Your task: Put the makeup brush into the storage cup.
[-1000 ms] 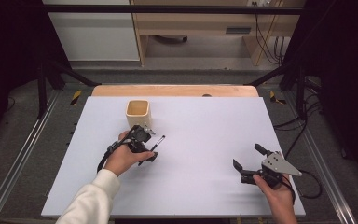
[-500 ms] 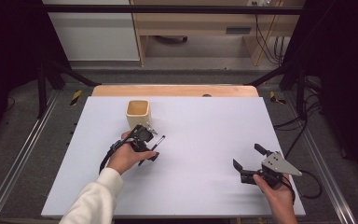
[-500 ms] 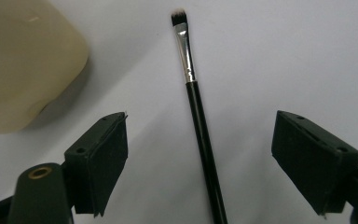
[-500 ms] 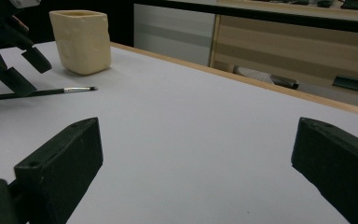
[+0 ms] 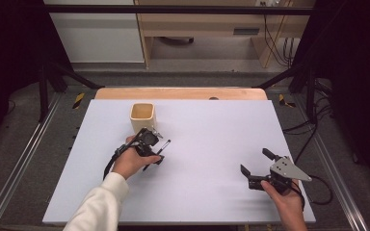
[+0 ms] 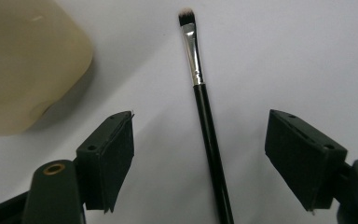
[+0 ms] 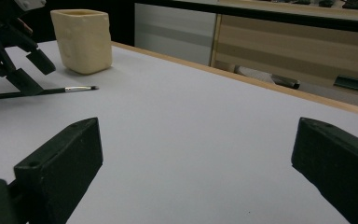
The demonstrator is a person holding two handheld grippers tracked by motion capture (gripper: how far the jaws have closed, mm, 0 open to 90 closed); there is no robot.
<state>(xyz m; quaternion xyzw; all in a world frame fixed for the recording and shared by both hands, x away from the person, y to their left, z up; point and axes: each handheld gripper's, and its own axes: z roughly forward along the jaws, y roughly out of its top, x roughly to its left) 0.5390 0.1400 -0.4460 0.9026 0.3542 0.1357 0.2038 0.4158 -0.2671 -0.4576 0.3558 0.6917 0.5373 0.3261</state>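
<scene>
A thin makeup brush lies flat on the white table, just beside the cream cup. It could roll or skid aside if one pad reaches it first. The left gripper straddles the handle, its jaws just closing but not yet touching. The right gripper, well away from the cup, gapes wide and empty.
</scene>
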